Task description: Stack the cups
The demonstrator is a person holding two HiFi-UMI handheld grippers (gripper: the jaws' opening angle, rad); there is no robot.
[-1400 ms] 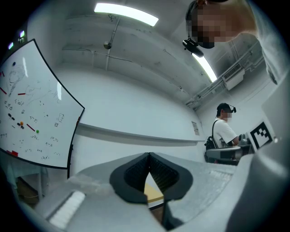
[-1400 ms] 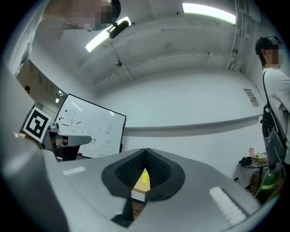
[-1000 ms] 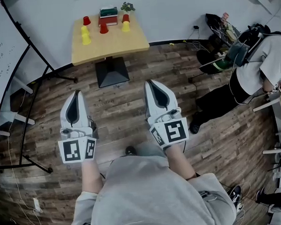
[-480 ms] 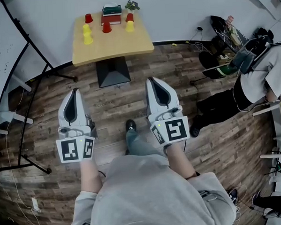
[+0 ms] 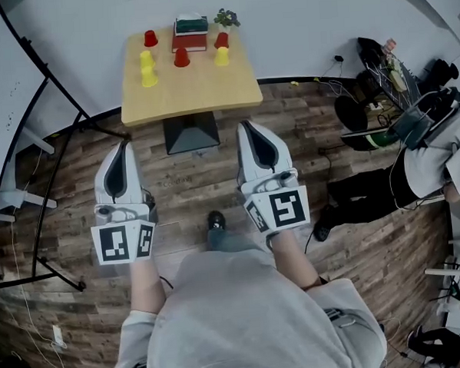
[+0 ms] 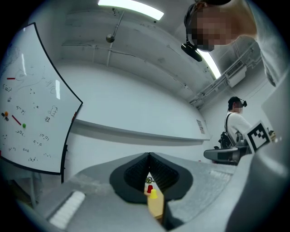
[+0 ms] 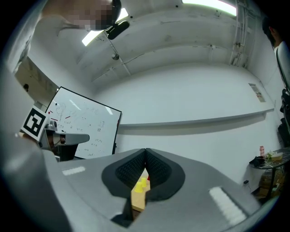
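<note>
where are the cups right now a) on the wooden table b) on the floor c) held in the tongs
a: the red cups and yellow cups all stand on the table; the left tongs and right tongs are shut and empty.

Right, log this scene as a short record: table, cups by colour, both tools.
table: wooden, beyond both tools
red cups: three, on the table
yellow cups: three, on the table
books: at the table's far edge, small plant beside them
left tool: shut, empty
right tool: shut, empty
stacking: not started
</note>
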